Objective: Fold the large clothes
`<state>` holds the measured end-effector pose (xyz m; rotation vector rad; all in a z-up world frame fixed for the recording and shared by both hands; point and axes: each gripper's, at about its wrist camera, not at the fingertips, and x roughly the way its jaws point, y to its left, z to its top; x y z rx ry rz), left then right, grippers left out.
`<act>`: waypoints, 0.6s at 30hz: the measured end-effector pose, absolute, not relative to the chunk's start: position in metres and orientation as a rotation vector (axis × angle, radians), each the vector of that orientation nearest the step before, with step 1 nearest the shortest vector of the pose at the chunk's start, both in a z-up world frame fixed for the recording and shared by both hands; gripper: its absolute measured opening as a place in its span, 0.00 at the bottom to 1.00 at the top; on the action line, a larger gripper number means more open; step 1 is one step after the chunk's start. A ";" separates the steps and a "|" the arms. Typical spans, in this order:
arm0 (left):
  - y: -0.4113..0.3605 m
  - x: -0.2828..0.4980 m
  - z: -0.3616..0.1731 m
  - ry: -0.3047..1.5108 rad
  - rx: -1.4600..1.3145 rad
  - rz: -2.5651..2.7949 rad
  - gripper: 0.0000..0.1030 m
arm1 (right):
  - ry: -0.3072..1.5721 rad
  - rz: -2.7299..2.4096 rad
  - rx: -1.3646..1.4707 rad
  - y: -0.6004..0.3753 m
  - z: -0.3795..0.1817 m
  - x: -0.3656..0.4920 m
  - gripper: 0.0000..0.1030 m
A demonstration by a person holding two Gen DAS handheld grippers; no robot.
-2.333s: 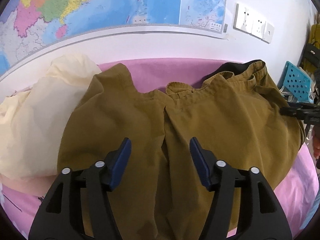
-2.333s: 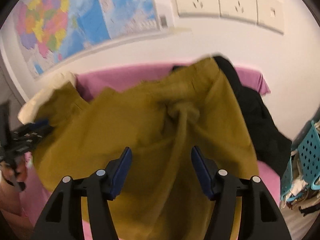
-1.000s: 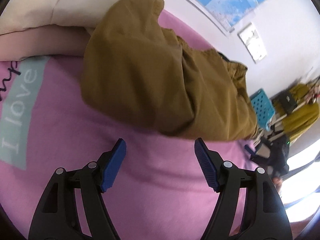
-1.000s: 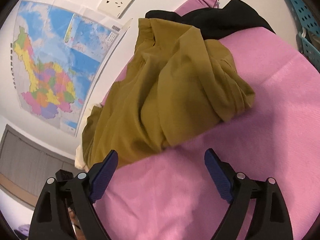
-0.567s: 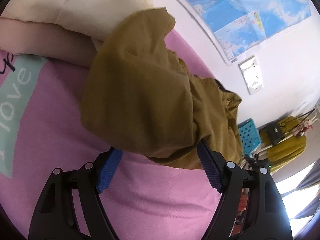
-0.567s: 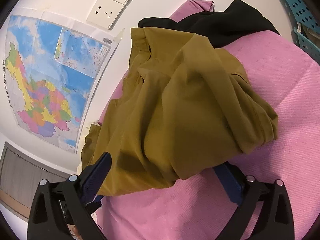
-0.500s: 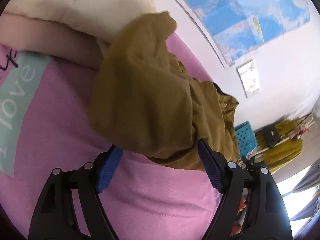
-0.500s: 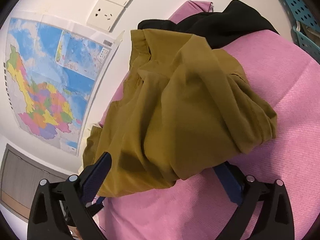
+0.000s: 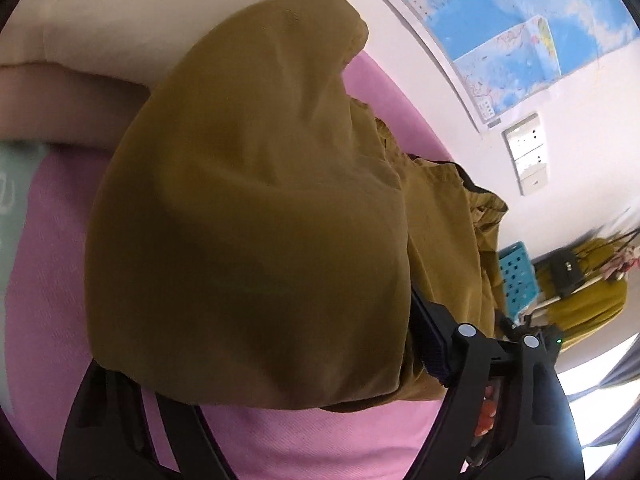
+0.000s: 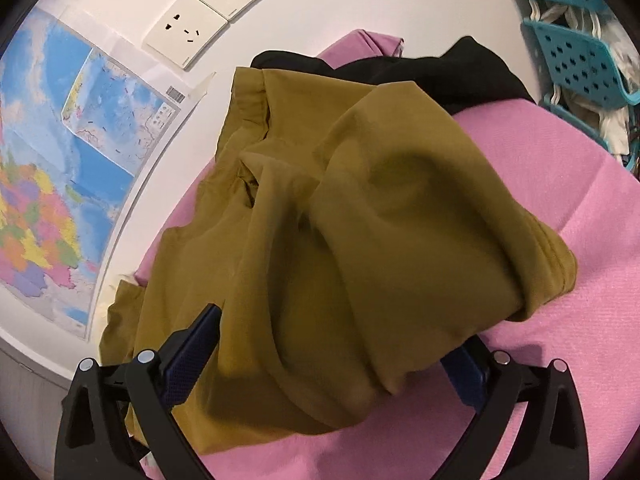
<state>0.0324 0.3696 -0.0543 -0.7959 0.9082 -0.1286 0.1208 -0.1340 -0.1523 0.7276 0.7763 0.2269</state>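
Observation:
An olive-brown garment [image 9: 256, 208] lies folded in a thick bundle on the pink blanket [image 9: 52, 280]. My left gripper [image 9: 288, 364] is open, its jaws straddling the bundle's near edge; the cloth covers the left finger and the blue pad of the right finger [image 9: 430, 344] shows. In the right wrist view the same garment [image 10: 360, 248] lies bunched on the pink blanket [image 10: 560, 184]. My right gripper [image 10: 332, 364] is open around its other near edge, one finger on each side of the fold.
A cream pillow [image 9: 120, 20] lies at the far left behind the garment. A black garment [image 10: 440, 68] lies at the far end. Teal baskets [image 10: 580, 48] stand off the bed's right side. A wall map [image 10: 60, 152] and sockets [image 10: 208, 12] are on the wall.
Both grippers have moved forward from the bare blanket onto the bundle's edges. The cloth now sits between the open jaws of each and fills more of both views.

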 end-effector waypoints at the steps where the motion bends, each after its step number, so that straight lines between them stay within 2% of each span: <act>1: 0.370 0.033 -0.054 0.911 -0.789 -0.125 0.72 | 0.772 0.221 0.728 -0.133 -0.152 0.122 0.96; 2: 0.370 0.032 -0.055 0.914 -0.783 -0.119 0.67 | 0.765 0.221 0.719 -0.132 -0.151 0.122 0.95; 4: 0.369 0.031 -0.054 0.922 -0.762 -0.109 0.62 | 0.749 0.230 0.679 -0.130 -0.149 0.120 0.87; 6: 0.369 0.029 -0.053 0.924 -0.742 -0.101 0.58 | 0.723 0.256 0.677 -0.135 -0.143 0.116 0.70; 8: 0.367 0.029 -0.052 0.926 -0.722 -0.094 0.56 | 0.684 0.292 0.680 -0.142 -0.136 0.111 0.68; 12: 0.364 0.031 -0.050 0.940 -0.698 -0.084 0.58 | 0.757 0.321 0.727 -0.146 -0.146 0.123 0.90; 15: 0.366 0.033 -0.052 0.947 -0.710 -0.091 0.63 | 0.777 0.304 0.736 -0.142 -0.153 0.126 0.96; 18: 0.363 0.035 -0.050 0.953 -0.676 -0.085 0.65 | 0.773 0.278 0.676 -0.131 -0.150 0.127 0.96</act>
